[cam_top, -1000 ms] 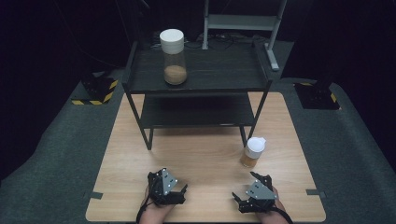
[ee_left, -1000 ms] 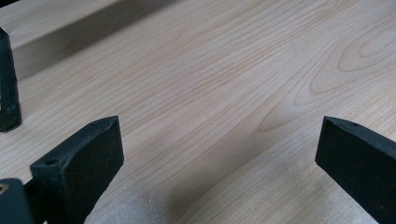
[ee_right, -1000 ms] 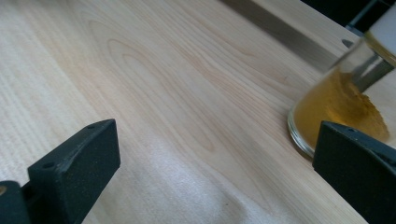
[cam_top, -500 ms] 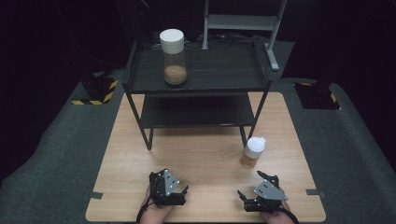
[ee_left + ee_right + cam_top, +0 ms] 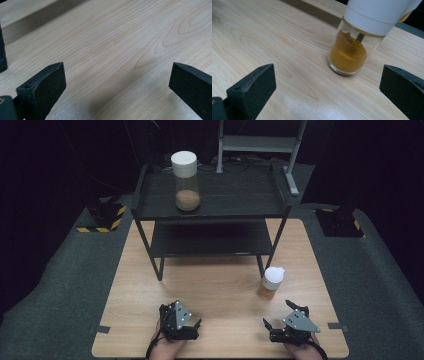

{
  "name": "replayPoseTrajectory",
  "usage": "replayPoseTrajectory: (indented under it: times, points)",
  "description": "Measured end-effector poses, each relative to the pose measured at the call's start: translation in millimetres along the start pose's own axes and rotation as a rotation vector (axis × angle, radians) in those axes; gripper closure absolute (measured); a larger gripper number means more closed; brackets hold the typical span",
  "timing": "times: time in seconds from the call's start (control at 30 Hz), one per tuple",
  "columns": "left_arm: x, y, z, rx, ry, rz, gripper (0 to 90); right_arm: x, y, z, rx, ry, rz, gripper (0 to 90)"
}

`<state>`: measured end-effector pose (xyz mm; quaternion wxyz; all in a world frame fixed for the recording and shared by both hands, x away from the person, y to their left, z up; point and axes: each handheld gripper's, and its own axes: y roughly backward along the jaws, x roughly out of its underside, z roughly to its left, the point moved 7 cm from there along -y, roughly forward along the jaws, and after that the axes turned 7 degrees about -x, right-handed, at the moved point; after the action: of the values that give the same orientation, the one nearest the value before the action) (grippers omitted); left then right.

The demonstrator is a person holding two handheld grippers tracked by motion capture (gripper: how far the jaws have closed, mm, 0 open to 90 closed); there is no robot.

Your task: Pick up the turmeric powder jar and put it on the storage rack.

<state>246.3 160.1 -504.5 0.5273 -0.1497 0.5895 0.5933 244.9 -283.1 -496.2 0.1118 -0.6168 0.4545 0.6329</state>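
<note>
Small jar (image 5: pixel 270 283): stands upright on the wooden surface (image 5: pixel 215 285), just in front of the black shelf unit (image 5: pixel 210 205) and near its right front leg; white cap on, orange-yellow powder in the lower part; nearest thing to the right claw, so I judge it the thing in hand
Right claw (image 5: pixel 280 317): hangs low over the near right of the surface, jaws spread wide and holding nothing; in the right gripper view the jar (image 5: pixel 354 47) sits ahead between the two jaws but apart from both; this looks like a line-up for a grasp around the glass body
Left claw (image 5: pixel 192 322): rests near the front edge, well apart from the jar; jaws spread, nothing between them but bare wood (image 5: pixel 112 50); probably parked out of the way
Tall jar (image 5: pixel 186 182): upright on the top shelf, white lid, brownish fill at the bottom; untouched, far from both claws
Next move, as a guess: the right claw goes forward and closes below the cap, where the straight glass gives a firm hold
</note>
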Motion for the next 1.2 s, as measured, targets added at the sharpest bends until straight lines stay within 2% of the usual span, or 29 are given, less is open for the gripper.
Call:
replayPoseTrajectory:
  times: [0.1,0.13,0.37,0.63,0.87,1.1,1.2]
  points:
    - [0.8,0.2,1.2,0.004,0.01,-0.006,1.3,-3.4,1.6,-2.9,0.013,-0.022,-0.008,0.0]
    - [0.9,0.2,1.5,0.006,0.014,-0.006,1.2,-5.0,2.5,-6.2,0.016,-0.044,-0.016,0.0]
    - [1.6,1.3,2.8,0.011,0.01,-0.009,1.3,-7.1,0.3,-18.3,0.015,-0.081,-0.019,0.0]
    - [3.3,1.3,8.1,0.031,0.047,-0.017,1.2,-13.0,-4.0,-30.1,0.022,-0.132,-0.002,0.0]
    - [4.0,2.4,7.4,0.031,0.038,-0.022,1.2,-15.4,-15.6,-38.8,0.024,-0.18,-0.023,0.0]
    - [4.9,2.8,8.4,0.032,0.05,-0.027,1.2,-18.6,-31.0,-40.8,0.038,-0.183,-0.031,0.0]
    - [4.8,2.6,8.6,0.035,0.049,-0.026,1.2,-20.8,-38.2,-43.0,0.027,-0.206,-0.027,0.0]
